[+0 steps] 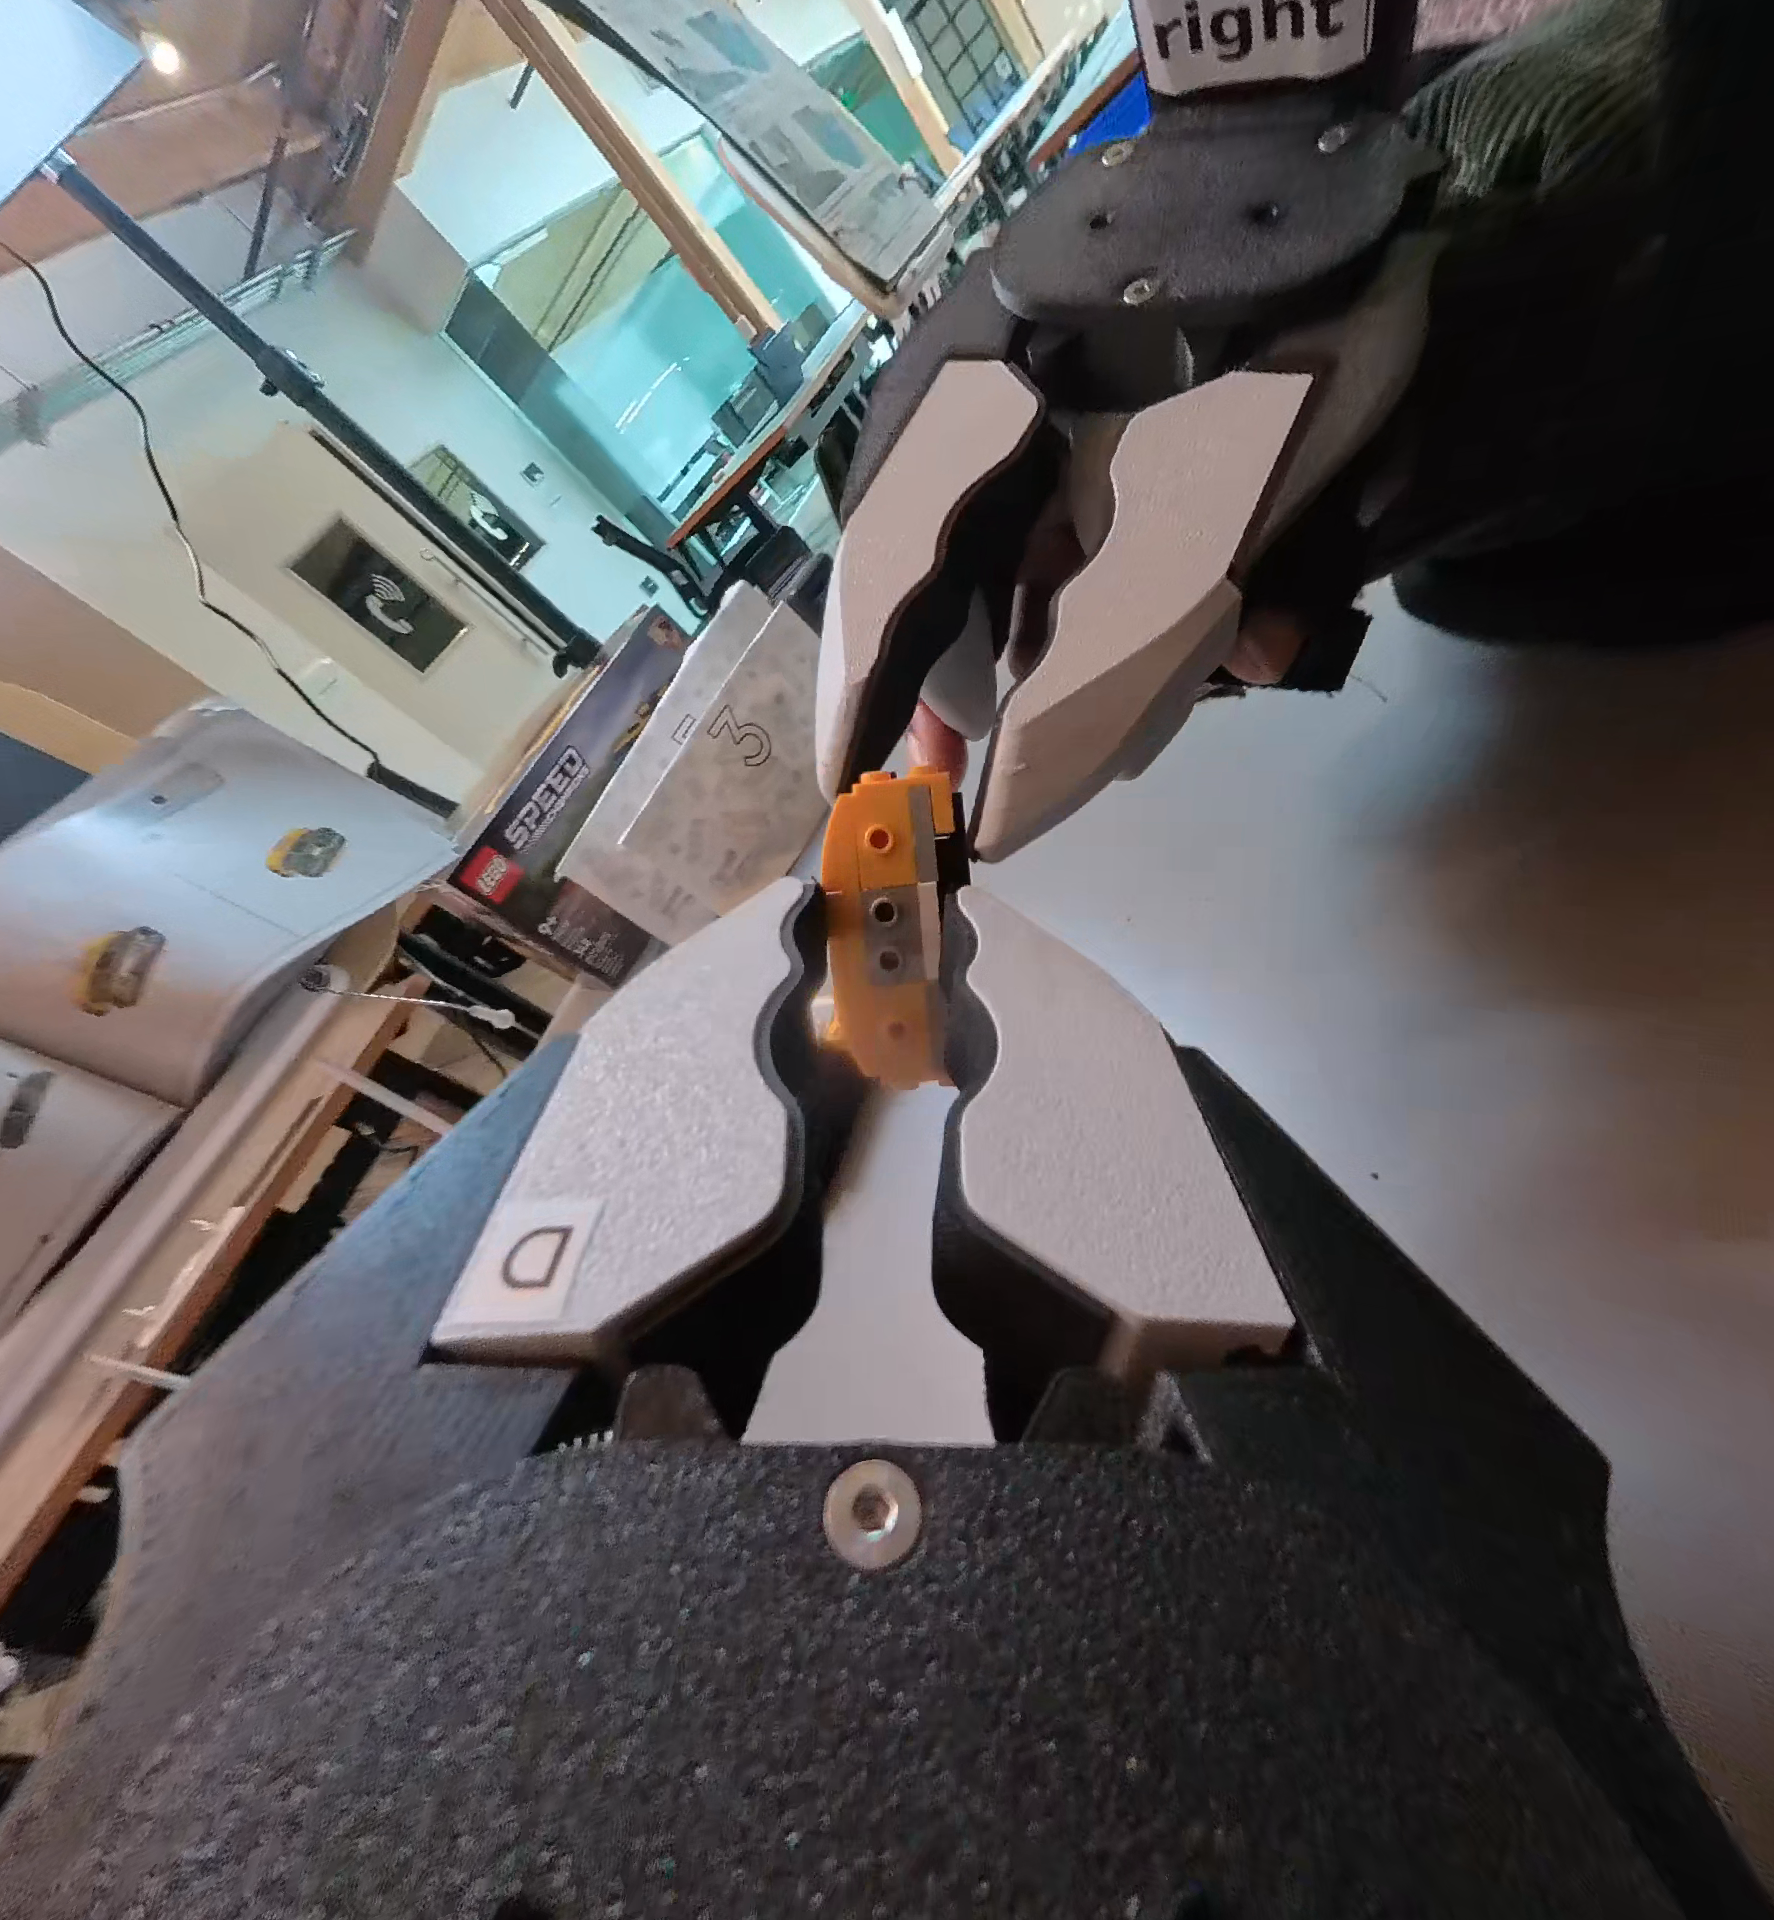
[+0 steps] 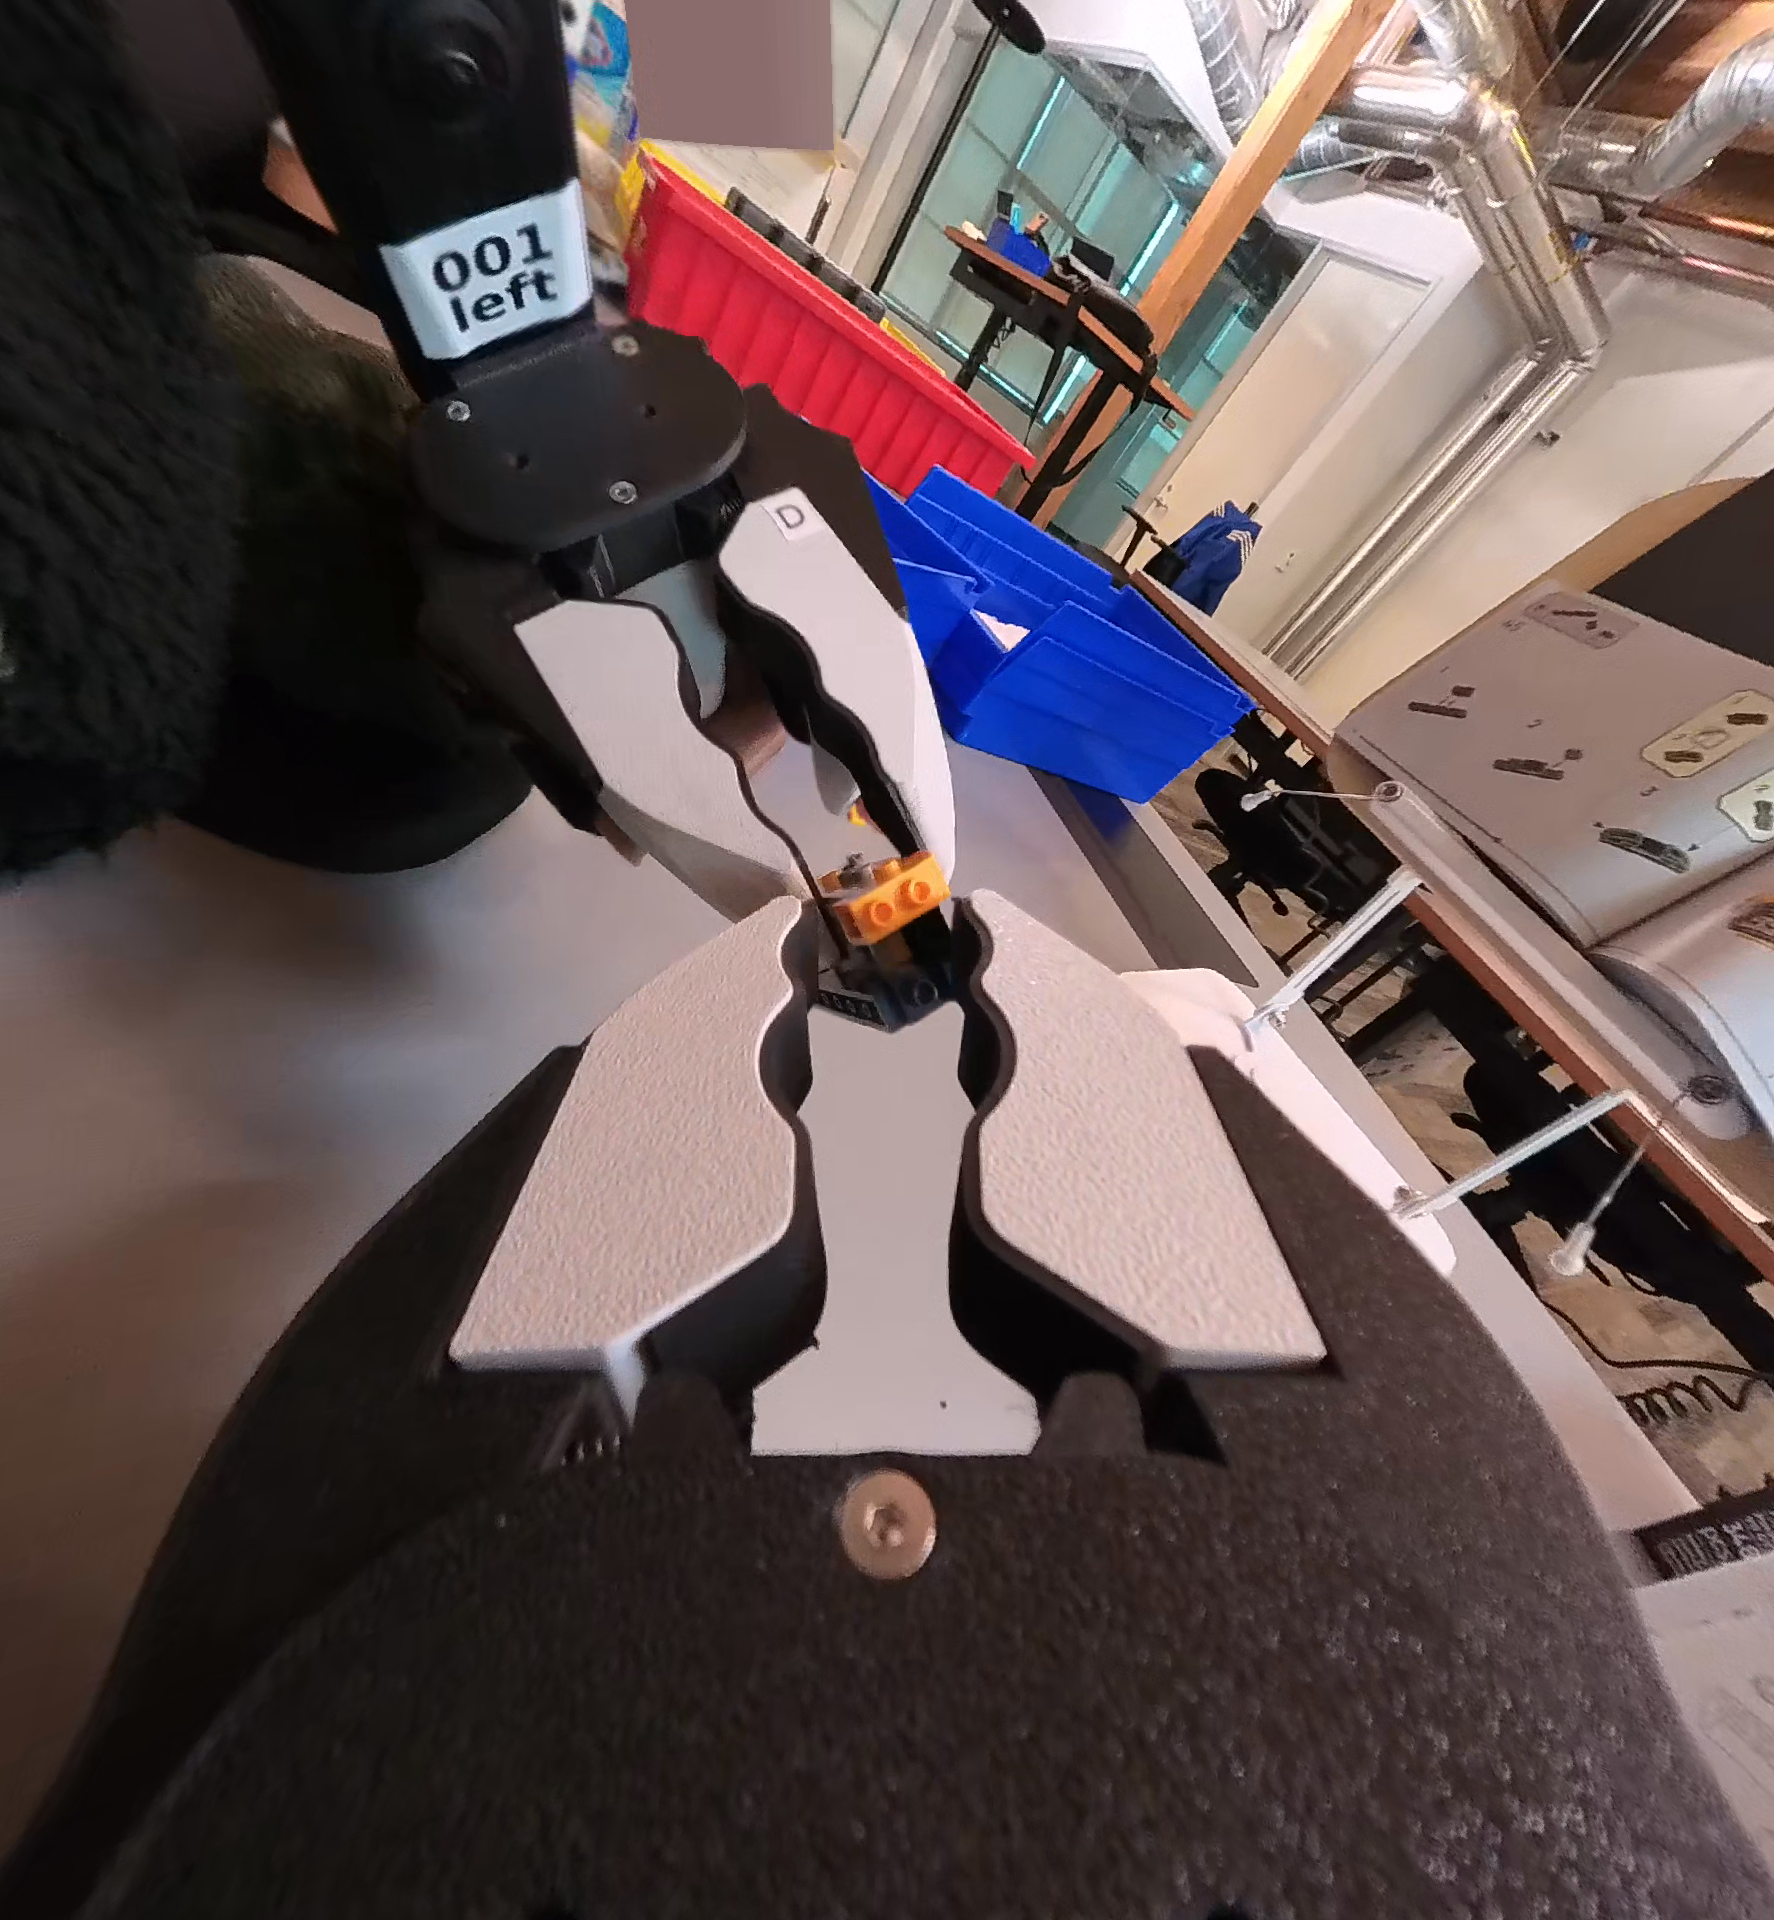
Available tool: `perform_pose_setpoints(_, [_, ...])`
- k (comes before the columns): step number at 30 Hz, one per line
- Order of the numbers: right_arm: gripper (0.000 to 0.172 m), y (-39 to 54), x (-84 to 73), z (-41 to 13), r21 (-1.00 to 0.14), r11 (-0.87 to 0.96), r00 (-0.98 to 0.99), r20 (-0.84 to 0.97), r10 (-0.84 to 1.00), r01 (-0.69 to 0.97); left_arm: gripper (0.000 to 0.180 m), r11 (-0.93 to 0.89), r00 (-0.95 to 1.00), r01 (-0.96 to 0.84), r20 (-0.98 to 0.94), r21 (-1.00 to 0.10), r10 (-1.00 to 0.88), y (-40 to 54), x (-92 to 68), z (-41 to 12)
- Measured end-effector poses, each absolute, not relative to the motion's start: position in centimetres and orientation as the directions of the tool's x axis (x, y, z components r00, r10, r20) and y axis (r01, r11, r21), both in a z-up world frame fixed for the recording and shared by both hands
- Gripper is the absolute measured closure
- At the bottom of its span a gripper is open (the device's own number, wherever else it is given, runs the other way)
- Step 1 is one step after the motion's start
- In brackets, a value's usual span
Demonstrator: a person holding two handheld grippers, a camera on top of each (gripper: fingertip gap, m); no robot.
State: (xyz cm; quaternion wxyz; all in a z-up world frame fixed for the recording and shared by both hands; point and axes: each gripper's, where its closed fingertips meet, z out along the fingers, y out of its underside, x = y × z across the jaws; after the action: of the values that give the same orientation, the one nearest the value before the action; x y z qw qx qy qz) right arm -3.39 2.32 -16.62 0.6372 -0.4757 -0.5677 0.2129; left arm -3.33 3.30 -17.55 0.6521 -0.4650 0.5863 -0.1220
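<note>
Gripping one orange brick assembly (image 1: 888,935) above the table (image 1: 1382,987): left hand-held gripper (image 1: 888,914) narrowly open, both pads pressed on it. Right hand-held gripper (image 2: 883,935) meets it tip to tip, narrowly open around the assembly's dark end; contact unclear. Far right: three blue bins (image 2: 1080,665), one red bin (image 2: 810,332).

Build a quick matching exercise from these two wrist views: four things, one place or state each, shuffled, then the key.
Things:
1. orange brick assembly
2. blue bins
3. red bin
4. toy set box

Places or states:
A. standing at the table's left edge, beside a grey numbered bag
B. farthest back, behind the left gripper
C. clamped between both grippers' fingertips, above the table
D. nested at the table's far right edge

Pairs: 1-C, 2-D, 3-B, 4-A
</note>
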Motion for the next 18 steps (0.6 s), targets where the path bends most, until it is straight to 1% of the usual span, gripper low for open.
perform_pose_setpoints(4, [0.149,2.5,-3.5,-17.0,-0.846,0.452,0.264,0.522,0.811,0.283,0.160,0.563,0.270,-0.449,-0.706,-0.694,-0.655,3.5,-3.4,-18.0])
perform_pose_setpoints(10, [0.151,3.0,-3.5,-17.7,-0.845,0.440,0.272,0.519,0.810,0.302,0.160,0.560,0.257,-0.510,-0.737,-0.653,-0.626,3.8,-3.5,-18.4])
perform_pose_setpoints(15, [0.152,3.4,-3.5,-18.0,-0.881,0.386,0.274,0.457,0.846,0.274,0.160,0.515,0.266,-0.544,-0.718,-0.662,-0.643,4.0,-3.5,-18.6])
perform_pose_setpoints(18, [0.152,3.6,-3.5,-18.0,-0.927,0.302,0.272,0.356,0.894,0.222,0.161,0.480,0.289,-0.525,-0.678,-0.703,-0.676,4.0,-3.6,-18.4])
